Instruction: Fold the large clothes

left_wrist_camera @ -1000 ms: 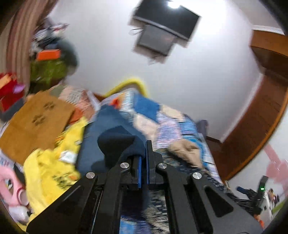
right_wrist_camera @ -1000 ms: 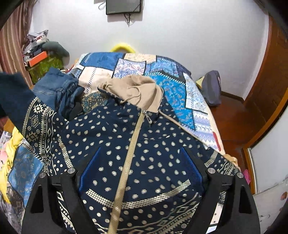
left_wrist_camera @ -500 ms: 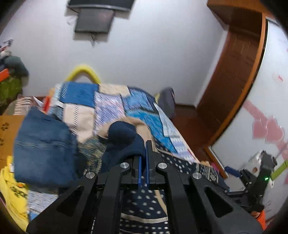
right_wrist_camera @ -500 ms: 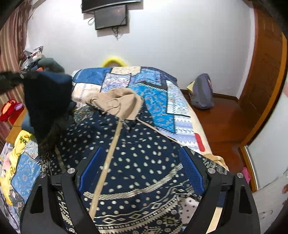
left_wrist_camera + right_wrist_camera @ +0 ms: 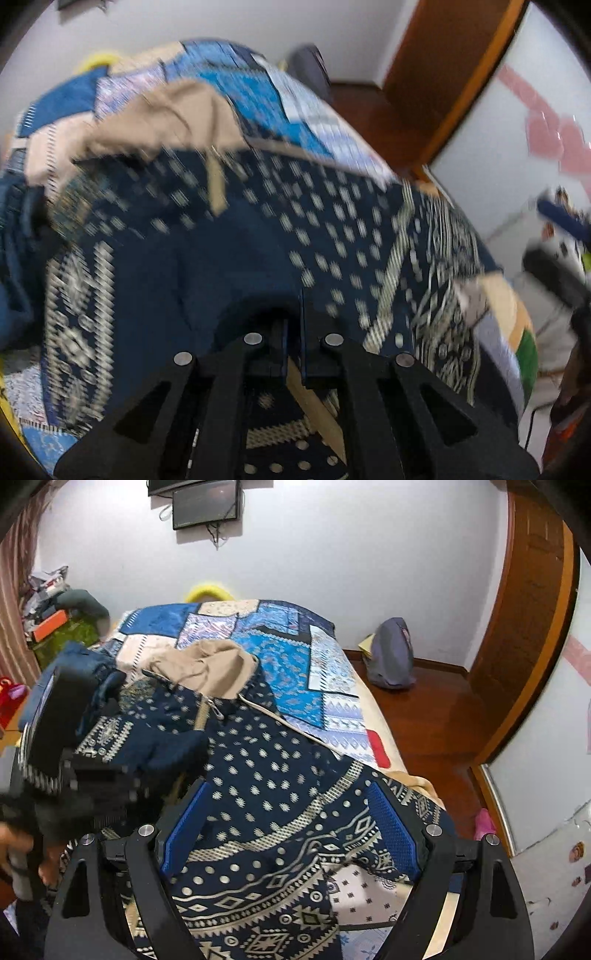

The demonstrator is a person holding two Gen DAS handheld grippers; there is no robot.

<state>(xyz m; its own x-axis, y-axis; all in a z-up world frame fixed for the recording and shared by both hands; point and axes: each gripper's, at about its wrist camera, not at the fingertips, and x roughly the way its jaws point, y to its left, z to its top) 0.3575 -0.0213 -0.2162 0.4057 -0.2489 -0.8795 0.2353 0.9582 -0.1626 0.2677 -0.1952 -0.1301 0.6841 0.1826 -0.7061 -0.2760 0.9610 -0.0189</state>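
Note:
A navy hooded jacket (image 5: pixel 258 760) with cream dots, a tan zip and a tan-lined hood (image 5: pixel 210 668) lies spread on the bed. In the right wrist view my left gripper (image 5: pixel 122 771) comes in blurred from the left, pinching the jacket's plain navy sleeve cuff (image 5: pixel 166 753) over the chest. The left wrist view shows the same gripper (image 5: pixel 293 295) pointing steeply down at the jacket (image 5: pixel 332 229). Its jaws stand nearly together and are starting to open, with dark sleeve cloth at the tips. My right gripper (image 5: pixel 286 790) hovers open above the jacket's lower hem, holding nothing.
A patchwork quilt (image 5: pixel 288 646) covers the bed. Folded jeans (image 5: pixel 85 664) lie at the jacket's left shoulder. A grey backpack (image 5: pixel 391 657) sits on the wooden floor to the right, near a wooden door (image 5: pixel 524 627). Clutter is piled at the left wall (image 5: pixel 55 620).
My left gripper has swung right and down with the sleeve, carrying it from beside the bed onto the jacket's chest. The right gripper drifted slightly and stays open.

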